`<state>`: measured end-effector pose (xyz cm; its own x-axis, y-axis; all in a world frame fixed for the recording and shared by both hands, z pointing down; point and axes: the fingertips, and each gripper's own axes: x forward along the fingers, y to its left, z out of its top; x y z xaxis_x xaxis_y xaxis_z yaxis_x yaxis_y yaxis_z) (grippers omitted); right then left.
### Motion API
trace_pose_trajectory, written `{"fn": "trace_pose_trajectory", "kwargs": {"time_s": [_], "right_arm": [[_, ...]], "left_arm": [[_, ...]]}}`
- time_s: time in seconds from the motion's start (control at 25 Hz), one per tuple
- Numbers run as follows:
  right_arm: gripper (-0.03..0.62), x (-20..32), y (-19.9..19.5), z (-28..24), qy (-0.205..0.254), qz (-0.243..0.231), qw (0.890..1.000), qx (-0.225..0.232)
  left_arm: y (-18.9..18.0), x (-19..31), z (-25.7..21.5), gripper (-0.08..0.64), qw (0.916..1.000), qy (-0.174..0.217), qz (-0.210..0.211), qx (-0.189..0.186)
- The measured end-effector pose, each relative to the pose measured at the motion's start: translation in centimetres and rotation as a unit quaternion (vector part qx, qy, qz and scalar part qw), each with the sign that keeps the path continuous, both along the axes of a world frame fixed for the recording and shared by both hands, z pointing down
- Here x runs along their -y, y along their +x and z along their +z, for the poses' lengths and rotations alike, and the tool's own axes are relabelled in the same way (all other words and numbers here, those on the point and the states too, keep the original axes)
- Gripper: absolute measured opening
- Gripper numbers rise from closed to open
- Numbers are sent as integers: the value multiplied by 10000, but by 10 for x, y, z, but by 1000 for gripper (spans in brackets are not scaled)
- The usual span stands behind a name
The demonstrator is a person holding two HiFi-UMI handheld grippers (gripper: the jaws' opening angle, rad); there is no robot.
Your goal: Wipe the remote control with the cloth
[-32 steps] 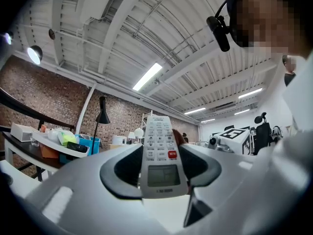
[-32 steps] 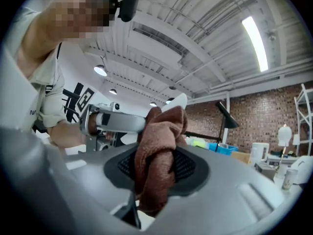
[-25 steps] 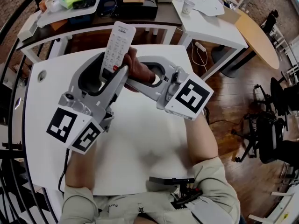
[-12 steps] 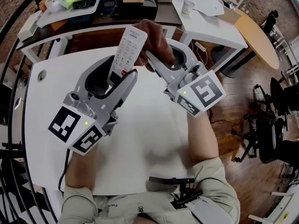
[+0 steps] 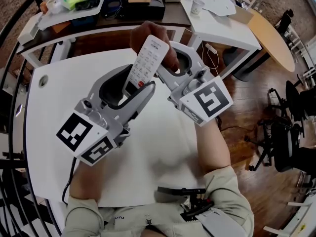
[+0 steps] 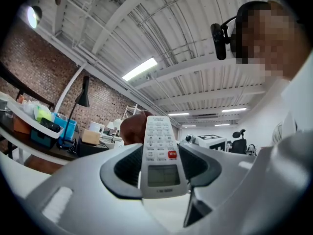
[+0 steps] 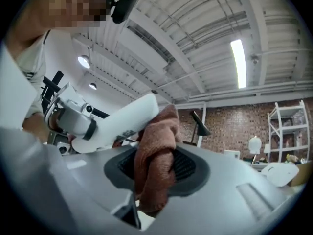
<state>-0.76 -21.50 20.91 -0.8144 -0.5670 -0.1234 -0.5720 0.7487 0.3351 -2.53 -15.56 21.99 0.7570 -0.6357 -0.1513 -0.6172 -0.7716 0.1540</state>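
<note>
Two grips, both loaded. My left gripper (image 6: 159, 177) has its jaws partway open and clamped on the lower end of the remote control (image 6: 157, 146). The keypad faces that camera, and the long axis stands up and leans away from me. My right gripper (image 7: 155, 180) is pinched tighter on the bunched brown cloth (image 7: 156, 151). That wad sits against the remote's upper end, on its back side as far as I can tell. So I'd guess the next stroke runs down its length. Both hands are up over the white table (image 5: 49, 132), roughly level, tips converging.
</note>
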Motion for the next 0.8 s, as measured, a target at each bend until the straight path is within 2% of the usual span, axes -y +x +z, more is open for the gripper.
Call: {"fn": "trace_pose_trajectory", "kwargs": {"time_s": [0.24,0.44,0.8], "right_arm": [[117,-29,-40,19,399,-641,9942,-769],[117,-47,-62,53,275,-862,9828,-1607],[117,-74,-92,80,278,-1469,9673,-2048]], "left_arm": [[-18,5,-9,242,9993,32,-289,-232],[-41,13,-15,242,9969,-3,-655,-439],[-64,25,-14,242,9929,-1,-1079,-493]]}}
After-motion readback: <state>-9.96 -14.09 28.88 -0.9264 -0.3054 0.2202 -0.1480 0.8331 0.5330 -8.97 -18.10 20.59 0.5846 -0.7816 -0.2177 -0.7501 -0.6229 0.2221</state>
